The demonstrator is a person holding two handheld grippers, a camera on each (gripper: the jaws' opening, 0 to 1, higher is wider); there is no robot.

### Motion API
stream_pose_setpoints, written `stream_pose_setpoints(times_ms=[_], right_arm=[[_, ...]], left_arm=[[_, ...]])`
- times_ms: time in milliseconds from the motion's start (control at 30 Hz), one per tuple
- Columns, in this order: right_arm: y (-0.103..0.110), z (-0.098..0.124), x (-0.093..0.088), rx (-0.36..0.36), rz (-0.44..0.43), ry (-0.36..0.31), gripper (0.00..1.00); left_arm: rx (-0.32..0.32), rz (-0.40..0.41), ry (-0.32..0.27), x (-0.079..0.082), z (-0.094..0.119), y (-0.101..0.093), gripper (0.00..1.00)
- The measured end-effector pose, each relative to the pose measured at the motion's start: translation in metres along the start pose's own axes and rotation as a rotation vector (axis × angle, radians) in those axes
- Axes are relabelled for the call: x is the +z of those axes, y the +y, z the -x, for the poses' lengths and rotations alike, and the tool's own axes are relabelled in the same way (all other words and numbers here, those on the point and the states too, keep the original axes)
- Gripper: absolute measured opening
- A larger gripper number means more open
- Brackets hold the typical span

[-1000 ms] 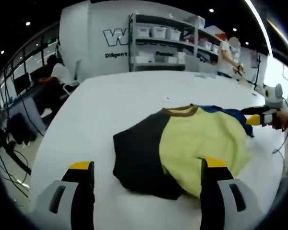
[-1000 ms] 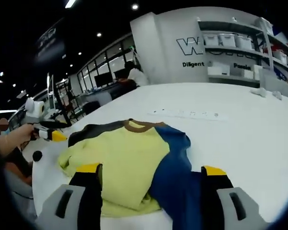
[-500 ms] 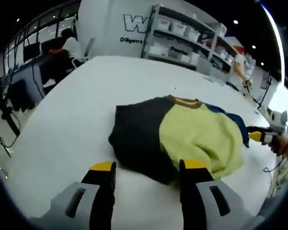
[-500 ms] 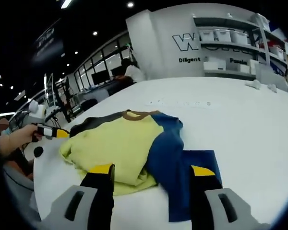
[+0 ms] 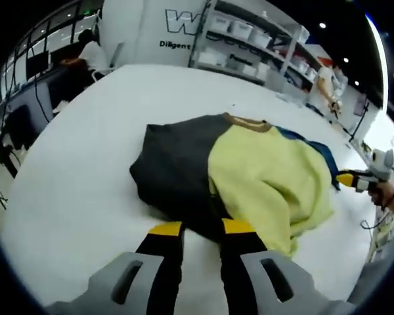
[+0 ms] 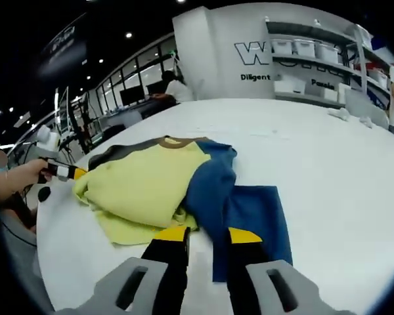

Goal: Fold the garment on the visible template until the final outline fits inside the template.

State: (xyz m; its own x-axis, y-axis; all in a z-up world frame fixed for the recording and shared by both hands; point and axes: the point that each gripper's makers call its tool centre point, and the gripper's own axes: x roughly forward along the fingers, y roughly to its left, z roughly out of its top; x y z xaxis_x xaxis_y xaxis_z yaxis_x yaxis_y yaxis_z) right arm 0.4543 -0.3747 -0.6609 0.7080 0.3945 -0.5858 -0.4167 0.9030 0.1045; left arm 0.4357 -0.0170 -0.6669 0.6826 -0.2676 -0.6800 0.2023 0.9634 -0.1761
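Setting: white table (image 5: 85, 138) in a bright hall, shelving (image 6: 315, 65) against the back wall.
Garment: the shirt (image 5: 249, 170) lies crumpled in the middle of the table, yellow body up, dark sleeve on one side, blue sleeve (image 6: 246, 210) spread flat on the other, brown collar at the far edge.
Template: I cannot make out any outline on the table around the shirt.
Left gripper (image 5: 200, 230): I have it at the near hem of the shirt, jaws nearly together; whether they pinch the dark cloth I cannot tell.
Right gripper (image 6: 207, 234): at the blue sleeve's near edge, jaws narrowly apart, grip likewise unclear.
Handling: I judge the shirt light, limp and prone to bunching.
Where to hold: best taken by hem corners or sleeve ends, lifted evenly from both sides.
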Motion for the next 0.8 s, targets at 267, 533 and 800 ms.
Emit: stream_pose_setpoints(times_ms=[267, 533, 800], right_arm=[[0.005, 0.007, -0.002, 0.042, -0.018, 0.037, 0.0], [0.009, 0.022, 0.022, 0.077, 0.029, 0.011, 0.0], [-0.002, 0.035, 0.042, 0.072, 0.043, 0.0, 0.0]], left_arm=[[-0.01, -0.034, 0.008, -0.001, 0.001, 0.001, 0.02], [0.012, -0.063, -0.015, 0.006, 0.017, 0.016, 0.02], [0.052, -0.078, -0.027, 0.013, 0.035, 0.045, 0.02]])
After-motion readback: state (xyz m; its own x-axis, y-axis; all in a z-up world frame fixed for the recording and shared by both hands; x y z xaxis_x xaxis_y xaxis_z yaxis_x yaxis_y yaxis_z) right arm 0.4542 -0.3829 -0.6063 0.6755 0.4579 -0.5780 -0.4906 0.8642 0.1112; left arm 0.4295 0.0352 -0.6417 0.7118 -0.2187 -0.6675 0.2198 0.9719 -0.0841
